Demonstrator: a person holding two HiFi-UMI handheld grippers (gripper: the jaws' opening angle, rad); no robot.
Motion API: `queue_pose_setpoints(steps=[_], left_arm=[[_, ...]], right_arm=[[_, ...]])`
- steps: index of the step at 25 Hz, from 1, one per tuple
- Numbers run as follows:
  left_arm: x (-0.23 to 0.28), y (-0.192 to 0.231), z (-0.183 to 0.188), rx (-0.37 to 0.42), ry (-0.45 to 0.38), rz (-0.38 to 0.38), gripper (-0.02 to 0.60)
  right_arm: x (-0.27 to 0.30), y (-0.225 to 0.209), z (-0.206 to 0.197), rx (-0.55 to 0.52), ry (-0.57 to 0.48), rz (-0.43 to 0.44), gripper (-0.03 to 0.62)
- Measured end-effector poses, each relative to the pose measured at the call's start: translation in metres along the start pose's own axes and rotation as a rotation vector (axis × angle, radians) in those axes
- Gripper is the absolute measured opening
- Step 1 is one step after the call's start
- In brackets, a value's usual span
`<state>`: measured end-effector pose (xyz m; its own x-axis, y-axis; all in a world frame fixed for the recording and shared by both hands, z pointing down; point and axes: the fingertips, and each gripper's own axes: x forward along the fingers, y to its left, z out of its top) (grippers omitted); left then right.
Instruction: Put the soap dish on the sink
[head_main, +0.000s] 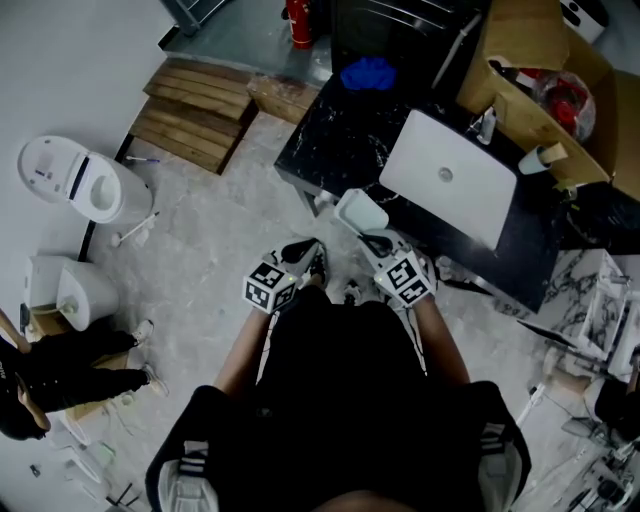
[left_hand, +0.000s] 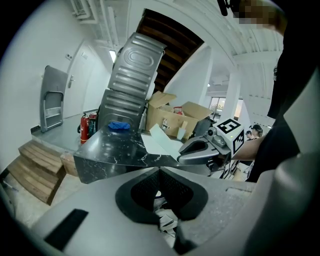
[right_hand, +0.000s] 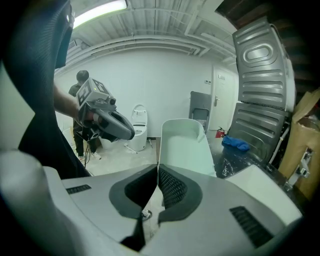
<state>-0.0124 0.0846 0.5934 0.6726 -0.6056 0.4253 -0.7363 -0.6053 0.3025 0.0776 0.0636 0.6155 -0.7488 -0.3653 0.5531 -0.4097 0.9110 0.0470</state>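
Right gripper (right_hand: 156, 175) clamped on near rim of soap dish (right_hand: 182, 145), dish's long axis running out along the jaws, white sink (head_main: 452, 178) close ahead-right on black marble counter (head_main: 330, 140); left gripper (left_hand: 159, 172) closed, empty, farther from sink.

We count two grey grippers (head_main: 303, 258) (head_main: 372, 238), one pale green plastic soap dish (head_main: 361, 211), one white rectangular sink (head_main: 470, 198) and one crumpled blue cloth (head_main: 367, 73).

Workshop (bare concrete floor (head_main: 200, 250)) with loose toilets (head_main: 85, 180) and sink (head_main: 450, 180).
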Motion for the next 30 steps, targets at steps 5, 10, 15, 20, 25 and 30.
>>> queue_pose_setpoints(steps=[5, 10, 15, 20, 25, 30], left_arm=[[0.01, 0.01, 0.011, 0.003, 0.004, -0.022, 0.0], [0.021, 0.019, 0.021, 0.007, 0.02, -0.059, 0.0], [0.034, 0.035, 0.033, 0.023, 0.03, -0.09, 0.0], [0.045, 0.051, 0.044, 0.035, 0.035, -0.115, 0.0], [0.052, 0.067, 0.049, 0.04, 0.044, -0.137, 0.0], [0.059, 0.083, 0.053, 0.045, 0.054, -0.154, 0.0]], right_arm=[[0.006, -0.014, 0.002, 0.013, 0.006, -0.018, 0.002], [0.013, -0.035, 0.007, 0.026, 0.011, -0.062, 0.002], [0.021, -0.055, 0.013, 0.019, 0.015, -0.092, 0.002], [0.033, -0.066, 0.014, 0.034, 0.03, -0.105, 0.002], [0.046, -0.074, 0.017, 0.041, 0.039, -0.121, 0.002], [0.059, -0.084, 0.018, 0.042, 0.054, -0.137, 0.002]])
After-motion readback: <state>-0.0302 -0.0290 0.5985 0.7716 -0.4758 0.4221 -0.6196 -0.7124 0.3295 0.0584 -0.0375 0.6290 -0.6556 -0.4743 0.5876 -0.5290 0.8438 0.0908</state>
